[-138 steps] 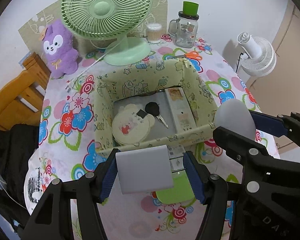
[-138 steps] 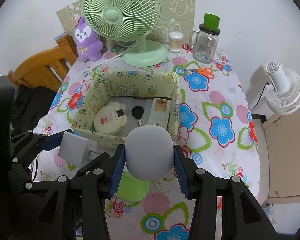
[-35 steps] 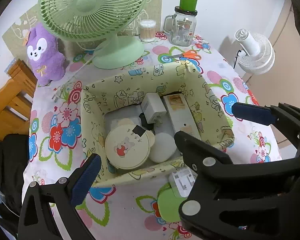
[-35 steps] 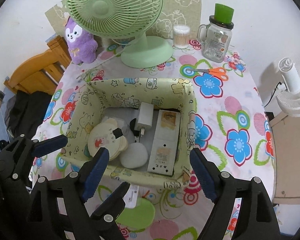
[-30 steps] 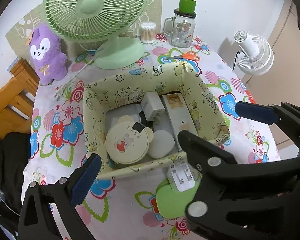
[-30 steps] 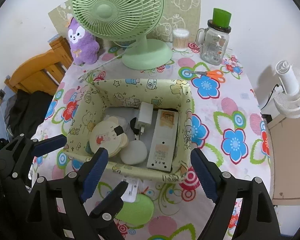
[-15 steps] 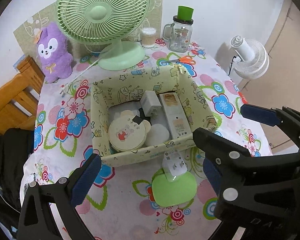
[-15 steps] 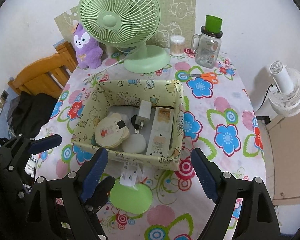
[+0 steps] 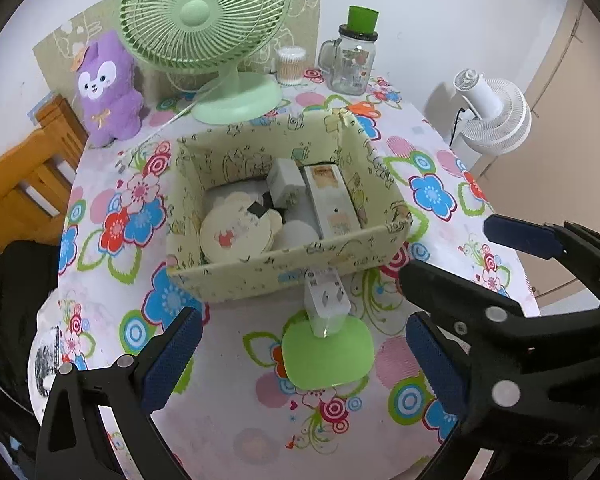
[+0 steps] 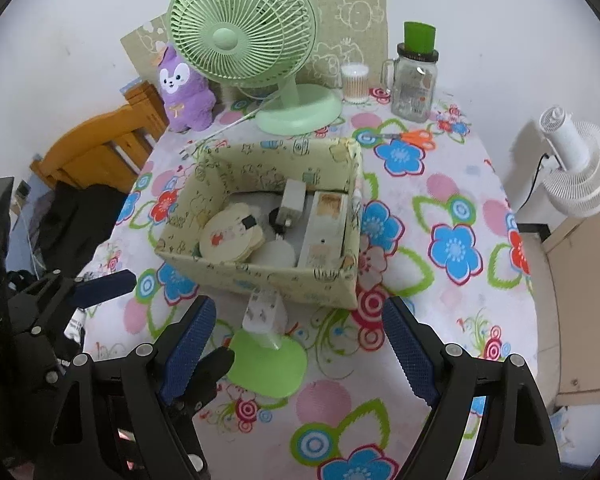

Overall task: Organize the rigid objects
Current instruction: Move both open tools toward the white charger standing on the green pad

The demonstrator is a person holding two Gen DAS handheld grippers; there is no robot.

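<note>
A yellow patterned fabric box (image 9: 284, 276) (image 10: 260, 276) stands mid-table. In it lie a round bear-shaped case (image 9: 236, 236), a white charger (image 9: 286, 182), a long white box (image 9: 332, 204) and a white oval object (image 9: 298, 236). In front of the box a white plug adapter (image 9: 326, 302) (image 10: 262, 312) rests on a green pad (image 9: 328, 354) (image 10: 266, 362). My left gripper (image 9: 300, 360) is open and empty, above the pad. My right gripper (image 10: 300, 348) is open and empty, just right of the pad.
A green desk fan (image 9: 216, 36), a purple plush (image 9: 108, 88), a cotton swab jar (image 9: 290, 64), a glass mug with green lid (image 9: 354, 60) and orange scissors (image 10: 412, 136) stand behind the box. A wooden chair (image 10: 100, 152) is left, a white fan (image 10: 576, 164) right.
Both grippers held objects earlier, a white charger and a white oval object; these now lie in the box. Over the last second both open grippers have drawn back from the box toward me.
</note>
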